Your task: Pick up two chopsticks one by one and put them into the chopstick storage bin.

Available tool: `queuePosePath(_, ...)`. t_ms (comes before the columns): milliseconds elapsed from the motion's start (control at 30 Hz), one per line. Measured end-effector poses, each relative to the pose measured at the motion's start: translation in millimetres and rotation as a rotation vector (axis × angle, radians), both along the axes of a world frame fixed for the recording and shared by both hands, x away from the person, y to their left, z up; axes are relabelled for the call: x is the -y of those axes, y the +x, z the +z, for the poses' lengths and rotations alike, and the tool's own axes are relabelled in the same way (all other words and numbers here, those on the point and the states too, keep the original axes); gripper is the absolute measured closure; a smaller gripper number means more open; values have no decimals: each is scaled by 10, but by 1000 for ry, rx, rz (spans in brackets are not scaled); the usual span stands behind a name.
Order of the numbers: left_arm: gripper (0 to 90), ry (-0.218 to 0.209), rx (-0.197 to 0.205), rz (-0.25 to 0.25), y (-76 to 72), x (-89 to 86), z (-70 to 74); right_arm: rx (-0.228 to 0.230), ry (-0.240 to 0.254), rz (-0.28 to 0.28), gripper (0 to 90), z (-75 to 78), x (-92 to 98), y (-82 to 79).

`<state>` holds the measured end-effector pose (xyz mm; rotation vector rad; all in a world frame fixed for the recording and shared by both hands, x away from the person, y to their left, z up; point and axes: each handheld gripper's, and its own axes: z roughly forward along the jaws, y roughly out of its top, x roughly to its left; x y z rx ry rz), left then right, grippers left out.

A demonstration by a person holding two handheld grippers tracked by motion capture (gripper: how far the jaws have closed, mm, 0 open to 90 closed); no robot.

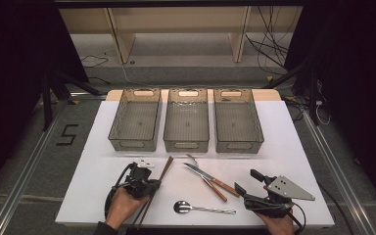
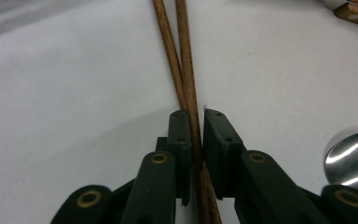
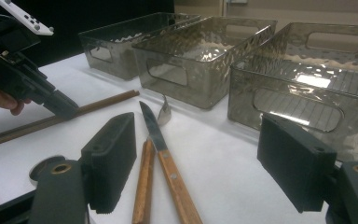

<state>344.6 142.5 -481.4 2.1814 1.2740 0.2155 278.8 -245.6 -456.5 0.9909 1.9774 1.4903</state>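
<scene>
Where the white table [image 1: 293, 147] meets its near left edge, a pair of slim brown wooden chopsticks [image 2: 182, 70], grain visible, lying angled. Left gripper [image 2: 195, 126] nearly shut, pads clamped on them. Right gripper [image 3: 200, 154] wide open, holding nothing.

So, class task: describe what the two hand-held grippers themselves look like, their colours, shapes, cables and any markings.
Both are black, with two blocky flat-faced jaws on arms fixed by brass-coloured rivets. The left gripper carries a small white part on top and trails looping black cables. The right gripper bears a grey three-cornered plate dotted with small holes, and a black cable leaves its rear. A dark sleeve edge shows at the left wrist.
</scene>
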Motion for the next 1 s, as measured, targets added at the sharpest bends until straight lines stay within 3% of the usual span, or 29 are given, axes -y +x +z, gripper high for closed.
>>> queuePosePath(600, 843, -40, -3, -9, 12, -47, 32, -1, 1, 5, 287, -3, -5, 3)
queuePosePath(1000, 845, -54, 39, -21, 0, -158, 194, 1, 4, 5, 286, -1, -5, -1)
